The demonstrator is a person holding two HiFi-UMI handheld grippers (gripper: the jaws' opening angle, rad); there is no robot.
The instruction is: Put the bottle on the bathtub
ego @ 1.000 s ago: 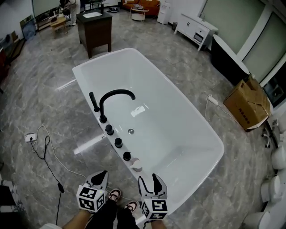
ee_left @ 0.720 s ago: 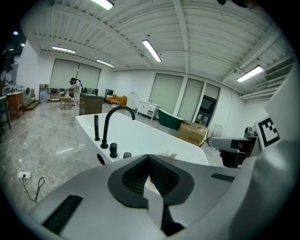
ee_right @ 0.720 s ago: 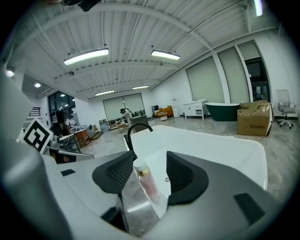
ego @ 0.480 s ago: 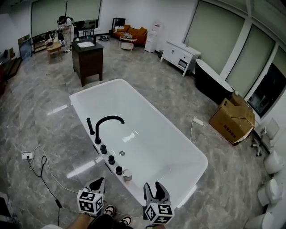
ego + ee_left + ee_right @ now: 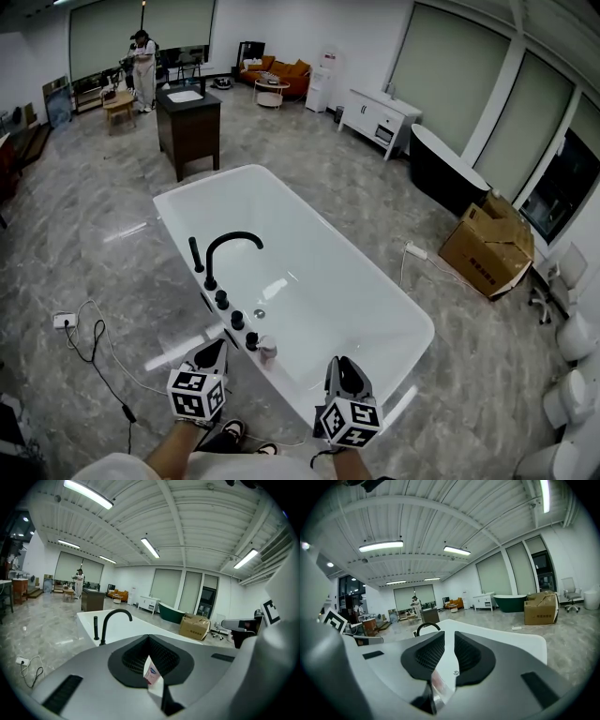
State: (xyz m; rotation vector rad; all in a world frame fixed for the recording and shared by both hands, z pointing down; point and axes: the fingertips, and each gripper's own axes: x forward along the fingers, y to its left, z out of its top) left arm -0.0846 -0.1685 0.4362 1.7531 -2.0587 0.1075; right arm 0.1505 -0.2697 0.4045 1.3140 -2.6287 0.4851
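Observation:
A small pale bottle (image 5: 267, 351) stands upright on the near left rim of the white bathtub (image 5: 394, 309), just past the row of black knobs (image 5: 237, 320) and the black tap (image 5: 225, 251). My left gripper (image 5: 214, 349) hovers a little left of the bottle, its pads together and shut (image 5: 149, 641); a sliver of white with a pink label shows in the slit below them. My right gripper (image 5: 344, 367) hangs over the tub's near edge, right of the bottle. Its jaws have just been closing and now stand with a narrow gap (image 5: 449, 644), nothing between them.
A dark vanity cabinet (image 5: 189, 122) stands beyond the tub, with a person far behind it. At the right are a black tub (image 5: 448, 169), a cardboard box (image 5: 492, 246) and white toilets (image 5: 572, 337). A cable and socket (image 5: 64, 321) lie on the floor at left.
Both grippers have risen and drawn back from the bottle. The right gripper's jaws went from wide open to a narrow gap. The bottle stays on the rim.

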